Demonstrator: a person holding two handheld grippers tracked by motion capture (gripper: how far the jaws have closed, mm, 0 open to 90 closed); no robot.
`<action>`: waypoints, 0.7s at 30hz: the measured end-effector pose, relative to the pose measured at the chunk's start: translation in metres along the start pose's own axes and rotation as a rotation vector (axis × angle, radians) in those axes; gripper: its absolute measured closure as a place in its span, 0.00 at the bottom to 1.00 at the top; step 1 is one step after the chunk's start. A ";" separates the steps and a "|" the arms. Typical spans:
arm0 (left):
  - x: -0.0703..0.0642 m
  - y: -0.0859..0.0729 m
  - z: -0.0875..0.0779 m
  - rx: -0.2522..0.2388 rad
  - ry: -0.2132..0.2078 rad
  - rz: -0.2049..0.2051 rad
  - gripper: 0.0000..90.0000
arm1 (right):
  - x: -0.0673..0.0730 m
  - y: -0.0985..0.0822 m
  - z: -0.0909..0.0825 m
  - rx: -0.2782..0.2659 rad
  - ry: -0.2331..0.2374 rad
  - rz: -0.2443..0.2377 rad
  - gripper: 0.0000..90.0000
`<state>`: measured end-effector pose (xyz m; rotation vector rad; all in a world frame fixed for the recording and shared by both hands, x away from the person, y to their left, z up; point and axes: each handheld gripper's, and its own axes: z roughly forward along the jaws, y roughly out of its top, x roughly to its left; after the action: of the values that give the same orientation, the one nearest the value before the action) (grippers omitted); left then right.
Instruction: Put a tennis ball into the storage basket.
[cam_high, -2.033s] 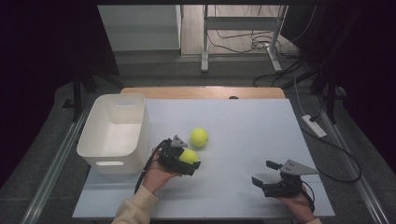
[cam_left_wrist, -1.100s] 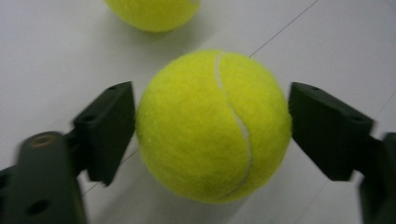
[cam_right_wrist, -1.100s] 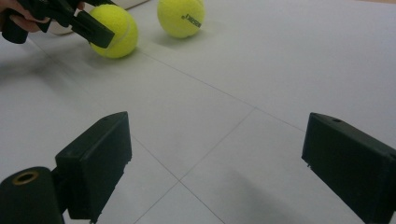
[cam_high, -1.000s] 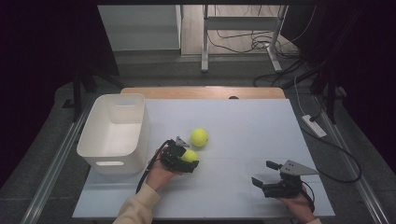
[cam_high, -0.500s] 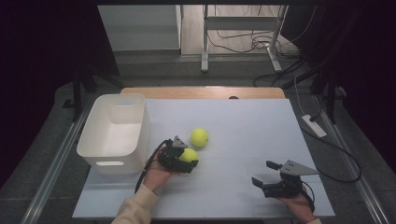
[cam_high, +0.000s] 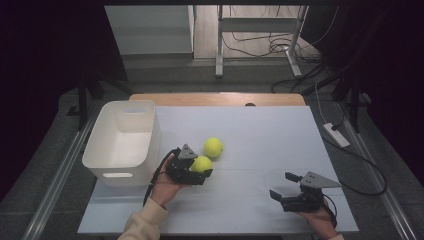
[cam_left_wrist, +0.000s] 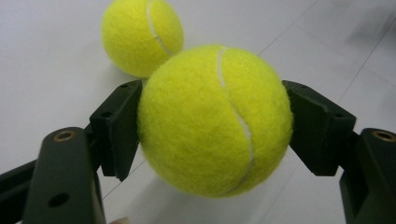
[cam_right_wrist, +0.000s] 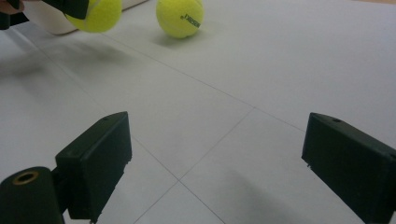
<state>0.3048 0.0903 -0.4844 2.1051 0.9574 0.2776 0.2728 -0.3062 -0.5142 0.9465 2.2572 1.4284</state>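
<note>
The ball (cam_left_wrist: 215, 119) was fuzzy yellow-green with a curved white seam, clamped at its sides by the left tool (cam_high: 192, 170), just right of the bin (cam_high: 122, 142). It seemed lifted slightly off the surface (cam_high: 260, 130), though that was hard to judge. A second ball (cam_high: 213, 147) lay just beyond. The left hand (cam_high: 165, 185) held its tool level; the right tool (cam_high: 286, 187) rested released, well apart.
</note>
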 end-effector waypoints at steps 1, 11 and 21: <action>0.000 0.001 -0.003 -0.011 0.000 -0.005 0.30 | 0.000 0.000 0.000 -0.001 -0.001 -0.001 0.09; -0.002 0.005 -0.018 -0.052 -0.010 0.005 0.30 | 0.000 0.000 -0.001 -0.005 -0.003 -0.001 0.09; -0.005 0.008 -0.030 -0.090 -0.017 0.012 0.30 | 0.000 0.001 -0.001 -0.006 -0.002 -0.002 0.09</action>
<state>0.2909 0.1008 -0.4579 2.0285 0.9057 0.3030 0.2722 -0.3067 -0.5132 0.9431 2.2501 1.4317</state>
